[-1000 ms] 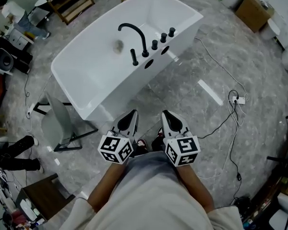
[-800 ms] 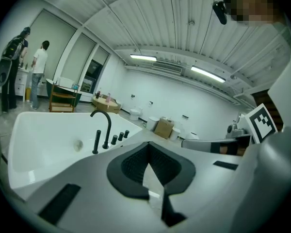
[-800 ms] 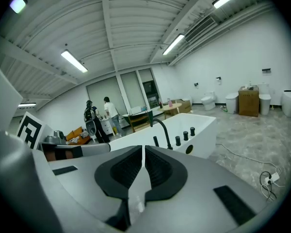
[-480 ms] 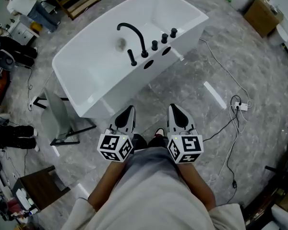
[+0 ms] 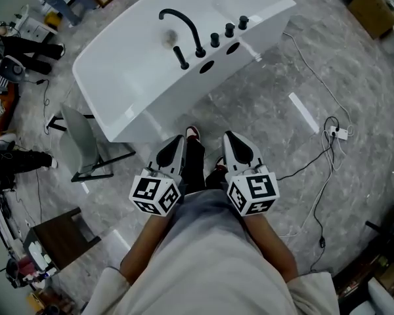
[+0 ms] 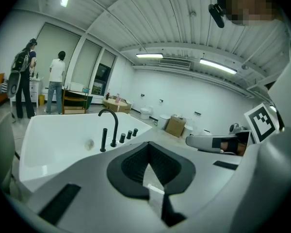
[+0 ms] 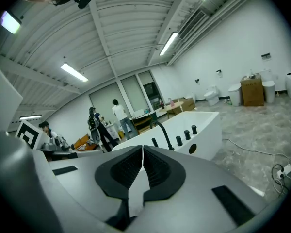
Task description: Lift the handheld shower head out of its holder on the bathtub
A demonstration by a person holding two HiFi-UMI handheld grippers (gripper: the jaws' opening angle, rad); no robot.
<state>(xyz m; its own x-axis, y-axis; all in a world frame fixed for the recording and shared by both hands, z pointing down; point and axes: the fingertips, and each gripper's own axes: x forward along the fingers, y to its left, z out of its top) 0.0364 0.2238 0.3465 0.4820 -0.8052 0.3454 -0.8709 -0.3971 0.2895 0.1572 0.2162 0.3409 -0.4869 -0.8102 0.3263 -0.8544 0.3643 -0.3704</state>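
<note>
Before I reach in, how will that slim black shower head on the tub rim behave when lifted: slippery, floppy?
The shower head is a thin, smooth-looking black stick standing upright on the bathtub rim: probably stiff, possibly slippery between pads. No hose shows; one hidden below might drag as it rises.

Grey marble-look floor (image 5: 262, 104) all over. Cardboard box (image 5: 374, 8) top right of the head view, power strip (image 5: 341, 134) at the right edge, dark wooden table (image 5: 59, 238) lower left. White walls (image 6: 203, 98), ribbed ceiling (image 6: 150, 18), tube lights (image 6: 217, 66) on.
</note>
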